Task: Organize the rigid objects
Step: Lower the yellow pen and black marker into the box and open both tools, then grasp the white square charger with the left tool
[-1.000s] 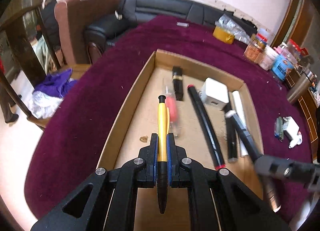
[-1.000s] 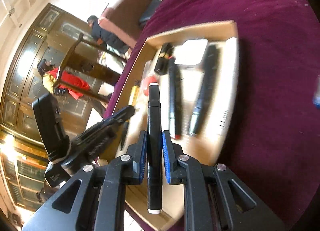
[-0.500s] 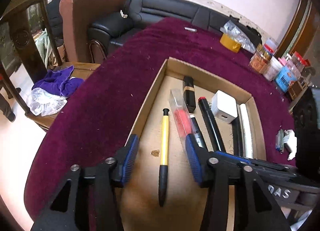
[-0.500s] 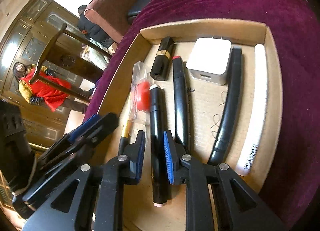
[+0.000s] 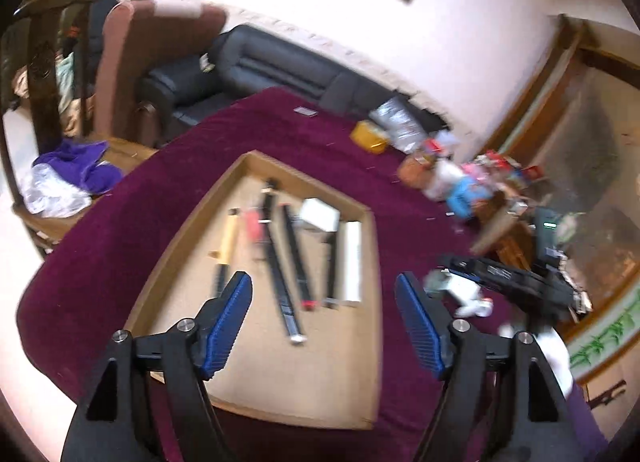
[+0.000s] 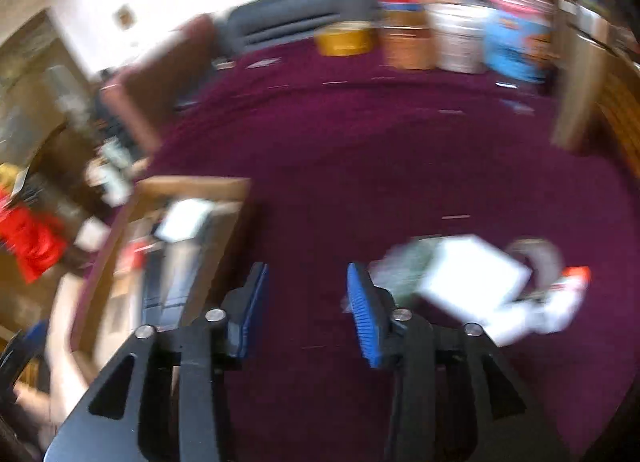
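A shallow cardboard tray (image 5: 188,221) lies on the maroon cloth (image 5: 120,246). In it lie a yellow pen (image 5: 228,240), a red item (image 5: 252,223), long black markers (image 5: 280,282), a white charger block (image 5: 320,213) and a white stick (image 5: 352,258). My left gripper (image 5: 324,292) hangs above the tray's near half, its jaws opening, nothing between them. My right gripper (image 6: 306,282) is over bare cloth right of the tray (image 6: 192,183), jaws opening and empty. Just right of it lie a white square block (image 6: 476,278), a greenish item (image 6: 404,262) and a small white and red piece (image 6: 568,294). The right wrist view is blurred.
Jars and packets (image 5: 452,177) and a yellow tub (image 5: 368,137) stand at the table's far right edge. A black sofa (image 5: 256,69) and armchair (image 5: 132,61) sit behind. The right gripper's body (image 5: 512,282) shows at right in the left wrist view.
Both grippers let go: the yellow pen and the black marker now lie in the tray. The left gripper lifted and backed off; the right gripper swung right, away from the tray toward the loose white items.
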The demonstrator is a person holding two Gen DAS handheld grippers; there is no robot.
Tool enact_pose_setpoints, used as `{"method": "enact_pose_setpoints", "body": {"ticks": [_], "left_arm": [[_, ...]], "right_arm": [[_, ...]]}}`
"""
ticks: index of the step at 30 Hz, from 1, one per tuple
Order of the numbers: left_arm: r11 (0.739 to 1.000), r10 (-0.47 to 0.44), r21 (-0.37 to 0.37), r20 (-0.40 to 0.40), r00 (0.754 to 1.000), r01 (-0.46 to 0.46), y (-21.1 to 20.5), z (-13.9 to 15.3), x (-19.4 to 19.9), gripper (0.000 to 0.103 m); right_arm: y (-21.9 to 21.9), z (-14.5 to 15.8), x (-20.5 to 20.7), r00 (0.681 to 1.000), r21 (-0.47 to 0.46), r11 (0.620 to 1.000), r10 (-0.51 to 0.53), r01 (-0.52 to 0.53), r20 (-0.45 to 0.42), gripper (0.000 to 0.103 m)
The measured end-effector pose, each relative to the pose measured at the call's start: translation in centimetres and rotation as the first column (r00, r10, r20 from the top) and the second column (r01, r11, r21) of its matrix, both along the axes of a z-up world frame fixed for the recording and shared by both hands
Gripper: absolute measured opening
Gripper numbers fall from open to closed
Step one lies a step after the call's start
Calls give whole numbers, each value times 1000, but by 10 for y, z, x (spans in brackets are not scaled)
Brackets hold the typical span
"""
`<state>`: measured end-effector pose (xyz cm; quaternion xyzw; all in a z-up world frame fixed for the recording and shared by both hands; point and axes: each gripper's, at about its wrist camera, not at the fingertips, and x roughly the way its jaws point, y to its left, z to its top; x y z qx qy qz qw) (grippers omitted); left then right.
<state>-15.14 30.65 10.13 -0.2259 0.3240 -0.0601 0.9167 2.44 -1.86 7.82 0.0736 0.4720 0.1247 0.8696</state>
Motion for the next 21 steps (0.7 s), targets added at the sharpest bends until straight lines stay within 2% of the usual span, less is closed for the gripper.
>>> {"method": "enact_pose_setpoints", "body": {"ticks": [4, 8, 11, 15, 18, 19, 21], "left_arm": [[997, -71, 1, -21, 997, 71, -28, -6, 2, 70], [993, -116, -7, -89, 989, 116, -48, -20, 7, 70], [992, -124, 13, -109, 986, 126, -60, -23, -2, 70], [991, -124, 41, -113, 986, 129, -68, -22, -13, 70], [990, -127, 45, -122, 984, 133, -70, -23, -14, 70], [989, -130, 48, -125, 984, 137, -72, -24, -13, 70], [986, -153, 52, -128, 980, 161, -80, -24, -14, 70]], "right_arm": [[-20, -14, 29, 997, -140, 987, -72, 73, 15, 39], [-20, -35, 48, 998, -157, 987, -42, 33, -54, 39], [-11, -46, 40, 992, -75, 996, 46, -55, -120, 40], [-5, -57, 1, 955, 89, 975, 216, -202, -201, 39], [-26, -44, -24, 964, 203, 959, 227, -196, -141, 39], [-40, -36, -34, 973, 230, 956, 209, -183, -95, 39], [-66, -25, -53, 990, 226, 965, 137, -132, -9, 40]]}}
